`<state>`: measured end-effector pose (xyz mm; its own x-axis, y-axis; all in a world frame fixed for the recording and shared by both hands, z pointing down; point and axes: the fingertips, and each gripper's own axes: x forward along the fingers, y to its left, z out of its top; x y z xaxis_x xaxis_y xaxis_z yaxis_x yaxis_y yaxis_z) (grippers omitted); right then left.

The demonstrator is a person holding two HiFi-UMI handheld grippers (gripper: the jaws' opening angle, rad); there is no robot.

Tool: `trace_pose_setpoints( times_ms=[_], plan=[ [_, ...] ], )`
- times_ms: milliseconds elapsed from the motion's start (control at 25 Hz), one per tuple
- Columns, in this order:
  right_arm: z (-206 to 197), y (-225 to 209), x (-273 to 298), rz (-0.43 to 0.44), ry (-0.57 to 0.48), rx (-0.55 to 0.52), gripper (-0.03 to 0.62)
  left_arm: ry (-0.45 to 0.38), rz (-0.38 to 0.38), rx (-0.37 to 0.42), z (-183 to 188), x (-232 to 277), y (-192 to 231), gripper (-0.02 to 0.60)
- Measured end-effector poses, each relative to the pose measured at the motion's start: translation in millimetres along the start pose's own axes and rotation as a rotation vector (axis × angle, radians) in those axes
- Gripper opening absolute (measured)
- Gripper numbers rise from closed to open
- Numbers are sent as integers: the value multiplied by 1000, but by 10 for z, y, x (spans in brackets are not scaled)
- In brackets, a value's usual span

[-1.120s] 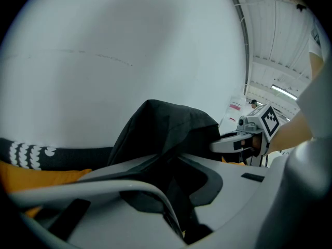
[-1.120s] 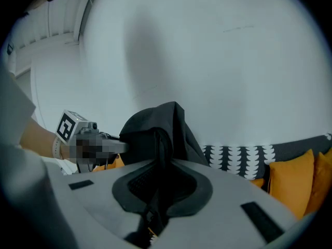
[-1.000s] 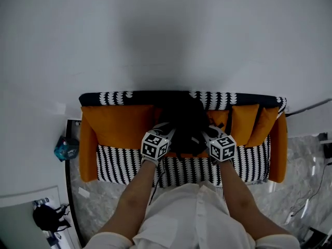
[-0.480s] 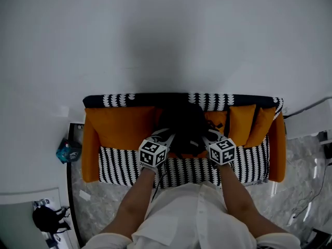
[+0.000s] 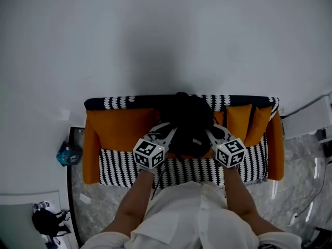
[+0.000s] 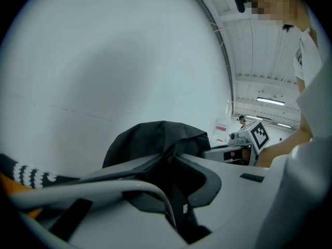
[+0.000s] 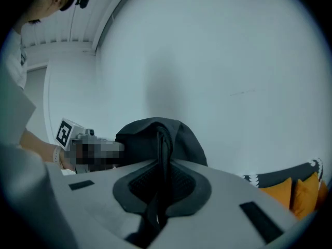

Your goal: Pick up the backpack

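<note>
Backpack (image 5: 188, 122): black, at the middle of the sofa (image 5: 119, 127), in front of its patterned backrest and between our two tongs. Whether it touches the seat we cannot tell.
Left tongs (image 5: 168, 133): jaws almost together, clamped on the black fabric at the backpack's left side. They have just been closing on it.
Right tongs (image 5: 210, 132): jaws almost together, pinching a black strap (image 7: 161, 154) on the backpack's right side.
Arms: our left forearm (image 5: 136, 201) and right forearm (image 5: 237, 198) reach forward, bare, from a white shirt (image 5: 192, 217). Each marker cube sits just beside the backpack, and both tongs point a little below level.
Sofa: orange cushions and a black-and-white seat, set against a white wall (image 5: 155, 35).
</note>
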<state>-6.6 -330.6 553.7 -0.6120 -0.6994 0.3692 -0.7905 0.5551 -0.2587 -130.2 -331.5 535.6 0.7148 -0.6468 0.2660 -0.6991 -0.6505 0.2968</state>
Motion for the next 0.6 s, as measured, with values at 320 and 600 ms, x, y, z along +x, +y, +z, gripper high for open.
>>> trace_pose_setpoints(
  times_ms=[320,600],
  plan=[
    [907,42,-437,-22,-214,-78,34,-180,-43,95,929,-73,-362,54],
    [1658,163,-797,-22,-391,-165,34,-302,-58,165,1639,-191,-648,54]
  ],
)
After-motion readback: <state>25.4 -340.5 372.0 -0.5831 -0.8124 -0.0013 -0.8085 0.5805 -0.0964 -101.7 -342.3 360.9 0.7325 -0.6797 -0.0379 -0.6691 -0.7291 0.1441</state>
